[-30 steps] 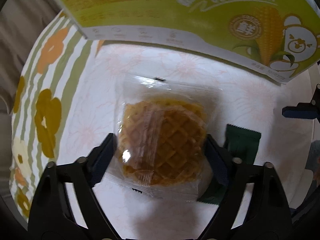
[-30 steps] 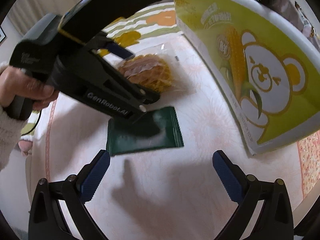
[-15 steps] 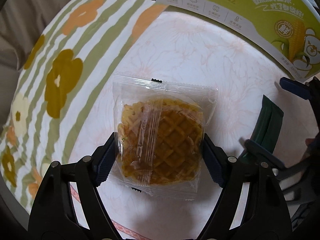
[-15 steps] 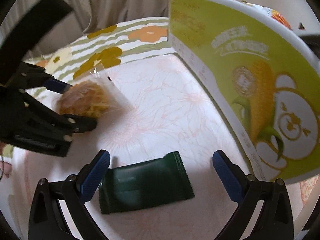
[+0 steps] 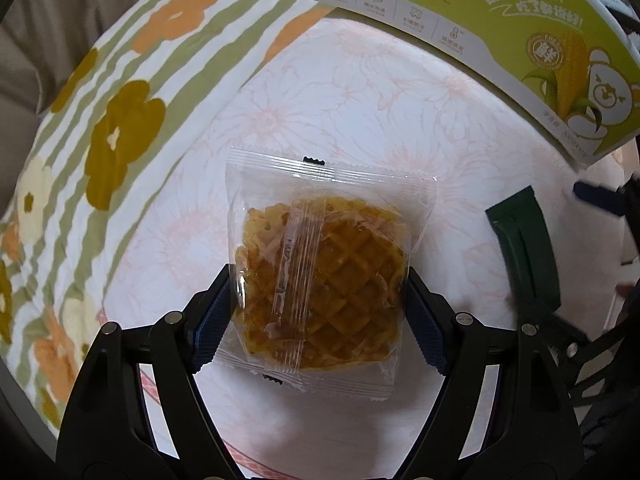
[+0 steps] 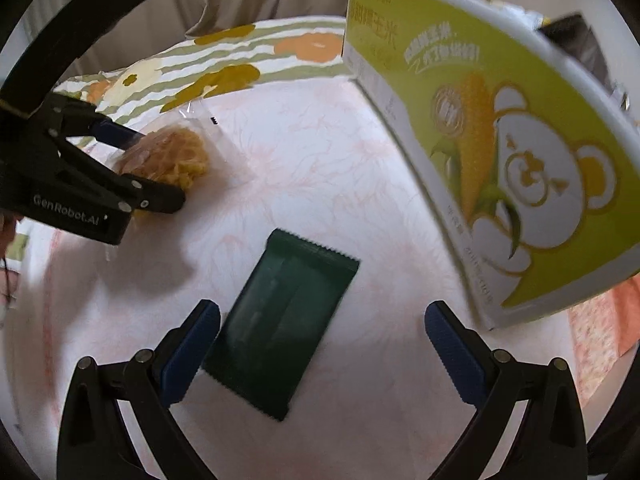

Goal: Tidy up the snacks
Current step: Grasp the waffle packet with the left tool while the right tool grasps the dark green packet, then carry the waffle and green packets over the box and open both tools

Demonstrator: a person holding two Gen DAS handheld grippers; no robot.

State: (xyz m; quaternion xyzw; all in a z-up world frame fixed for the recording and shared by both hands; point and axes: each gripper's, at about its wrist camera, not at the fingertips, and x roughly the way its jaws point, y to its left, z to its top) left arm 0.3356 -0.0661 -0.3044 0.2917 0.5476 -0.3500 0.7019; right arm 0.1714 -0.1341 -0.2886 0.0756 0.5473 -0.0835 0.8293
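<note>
A clear packet with a golden waffle biscuit [image 5: 320, 276] sits between the blue pads of my left gripper [image 5: 318, 296], which press on both its sides just above the pale floral cloth [image 5: 360, 92]. The right wrist view shows that gripper [image 6: 148, 166] at the left, holding the waffle packet [image 6: 180, 156]. A dark green snack packet [image 6: 284, 328] lies flat on the cloth, running lengthwise under my right gripper [image 6: 322, 320]. This gripper is open, its left pad close to the packet's edge. The green packet [image 5: 524, 252] also shows at the right of the left wrist view.
A tall yellow-green corn box [image 6: 500, 140] with a bear picture stands at the right, with wrappers [image 6: 576, 36] showing over its top rim. The same box [image 5: 500, 20] is at the upper right in the left wrist view. A striped flowered sheet [image 5: 120, 128] lies to the left.
My left gripper has carried the waffle packet leftward, away from the box, and rolled somewhat. The right gripper has come over the green packet, which now lies lengthwise between its fingers.
</note>
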